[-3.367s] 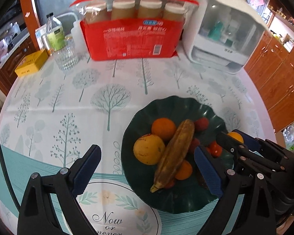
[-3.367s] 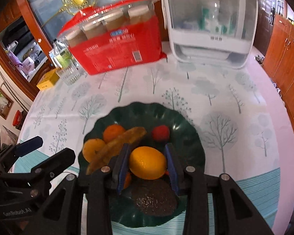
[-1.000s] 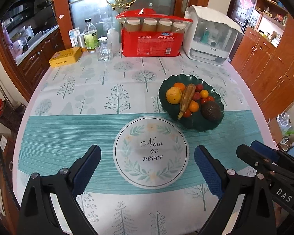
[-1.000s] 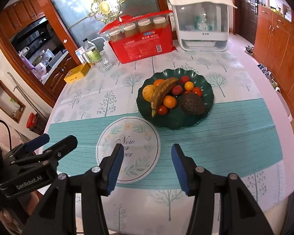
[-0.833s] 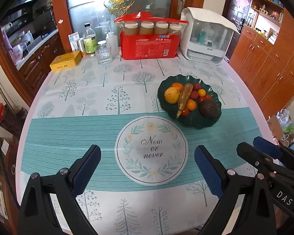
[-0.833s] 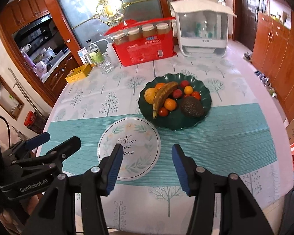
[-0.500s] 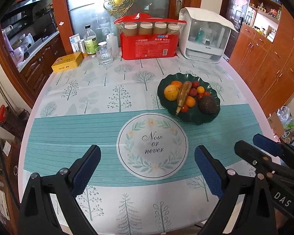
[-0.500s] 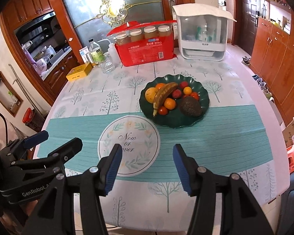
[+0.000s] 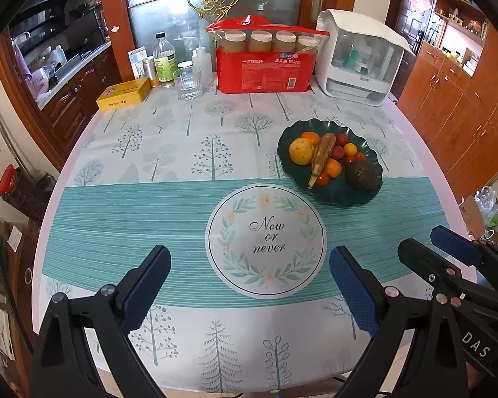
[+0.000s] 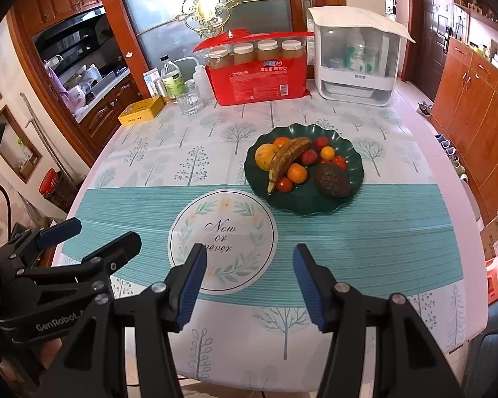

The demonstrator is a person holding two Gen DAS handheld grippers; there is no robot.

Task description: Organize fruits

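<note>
Left wrist view: the left tongs (image 9: pixel 249 285) stand wide apart with nothing between the blue pads, above the near edge of the counter (image 9: pixel 116 219) with its tree-print and teal-striped cloth. A round white "Now or never" emblem (image 9: pixel 265 240) lies just ahead of them. Farther ahead and to the right sits the dark green scalloped plate (image 9: pixel 335 199), bearing a brown-spotted banana (image 9: pixel 321 157), a yellow round citrus fruit (image 9: pixel 301 151), a dark rough-skinned avocado (image 9: pixel 362 174) and small orange and red fruits. The right tongs (image 9: pixel 447 248) appear at the right edge.

Right wrist view: the right tongs (image 10: pixel 249 282) are apart and empty, their jaws having just opened a little. The plate (image 10: pixel 302 207) lies ahead, slightly right, with the banana (image 10: pixel 287 159) left of the avocado (image 10: pixel 331 179). A red pack of lidded jars (image 10: pixel 258 79) and a white plastic cabinet (image 10: pixel 355 66) stand well beyond it.
</note>
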